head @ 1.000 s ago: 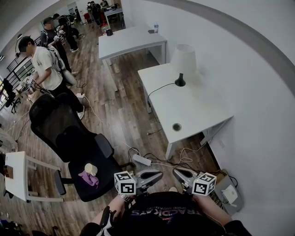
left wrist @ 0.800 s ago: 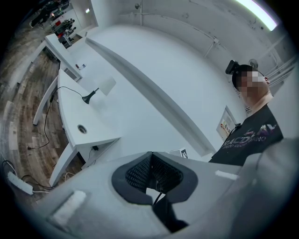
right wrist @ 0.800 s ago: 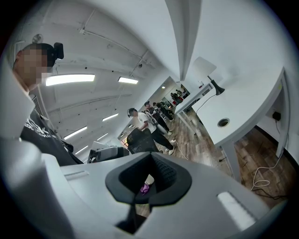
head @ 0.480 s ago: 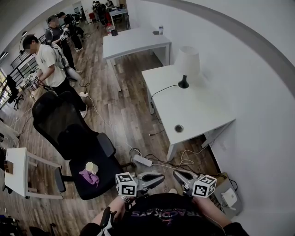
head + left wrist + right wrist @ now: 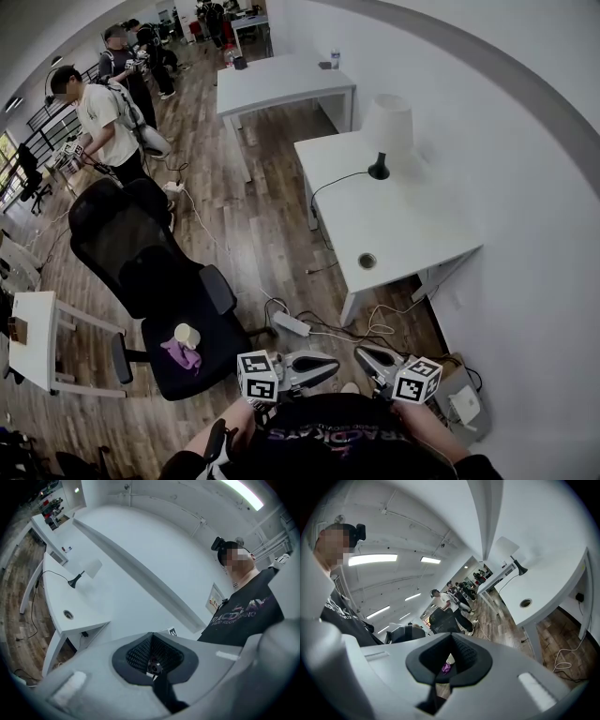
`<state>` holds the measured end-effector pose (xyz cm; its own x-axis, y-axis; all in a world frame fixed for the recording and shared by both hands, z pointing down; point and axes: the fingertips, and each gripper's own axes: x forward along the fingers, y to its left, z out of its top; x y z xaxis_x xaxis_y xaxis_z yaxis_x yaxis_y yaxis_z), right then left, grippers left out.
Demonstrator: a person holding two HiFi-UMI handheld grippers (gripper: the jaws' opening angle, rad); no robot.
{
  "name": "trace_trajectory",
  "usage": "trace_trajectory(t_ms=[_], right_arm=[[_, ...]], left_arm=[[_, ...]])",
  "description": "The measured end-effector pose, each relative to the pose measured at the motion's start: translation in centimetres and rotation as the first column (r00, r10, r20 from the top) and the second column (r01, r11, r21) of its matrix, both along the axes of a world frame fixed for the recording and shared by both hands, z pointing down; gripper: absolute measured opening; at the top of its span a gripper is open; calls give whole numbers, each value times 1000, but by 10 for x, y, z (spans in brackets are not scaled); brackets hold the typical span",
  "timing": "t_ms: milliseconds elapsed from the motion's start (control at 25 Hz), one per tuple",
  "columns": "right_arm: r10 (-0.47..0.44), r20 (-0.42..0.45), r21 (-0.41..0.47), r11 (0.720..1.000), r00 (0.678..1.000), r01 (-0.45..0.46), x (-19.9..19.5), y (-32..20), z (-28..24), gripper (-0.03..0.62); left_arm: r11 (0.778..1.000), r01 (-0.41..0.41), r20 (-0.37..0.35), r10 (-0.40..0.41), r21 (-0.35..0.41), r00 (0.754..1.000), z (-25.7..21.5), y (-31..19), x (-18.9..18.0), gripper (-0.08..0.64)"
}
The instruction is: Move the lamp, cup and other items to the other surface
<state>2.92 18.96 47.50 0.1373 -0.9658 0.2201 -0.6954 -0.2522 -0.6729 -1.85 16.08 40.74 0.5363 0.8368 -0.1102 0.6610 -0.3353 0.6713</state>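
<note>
Jaws on your left gripper and right gripper are clenched empty, so spread them before reaching the white-shaded lamp on the white desk.

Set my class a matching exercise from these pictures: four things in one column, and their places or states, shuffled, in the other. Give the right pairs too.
Column A
1. lamp
2. cup
3. power strip
4. right hand-held gripper

Column B
a. on the wooden floor, among cables
b. shut, with nothing in it
c. on the seat of the black office chair
d. on the nearer white desk

Pairs: 1-d; 2-c; 3-a; 4-b
</note>
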Motion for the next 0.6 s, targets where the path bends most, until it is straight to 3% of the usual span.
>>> trace_trajectory(t_ms=[280, 600], right_arm=[[-31, -41, -23, 999, 999, 30, 3, 4, -4, 0], [-31, 2, -16, 999, 1000, 31, 5, 23, -2, 0]], left_arm=[[998, 68, 12, -68, 1, 998, 2, -4, 4, 5], [987, 159, 135, -157, 1, 978, 22, -1, 14, 5]])
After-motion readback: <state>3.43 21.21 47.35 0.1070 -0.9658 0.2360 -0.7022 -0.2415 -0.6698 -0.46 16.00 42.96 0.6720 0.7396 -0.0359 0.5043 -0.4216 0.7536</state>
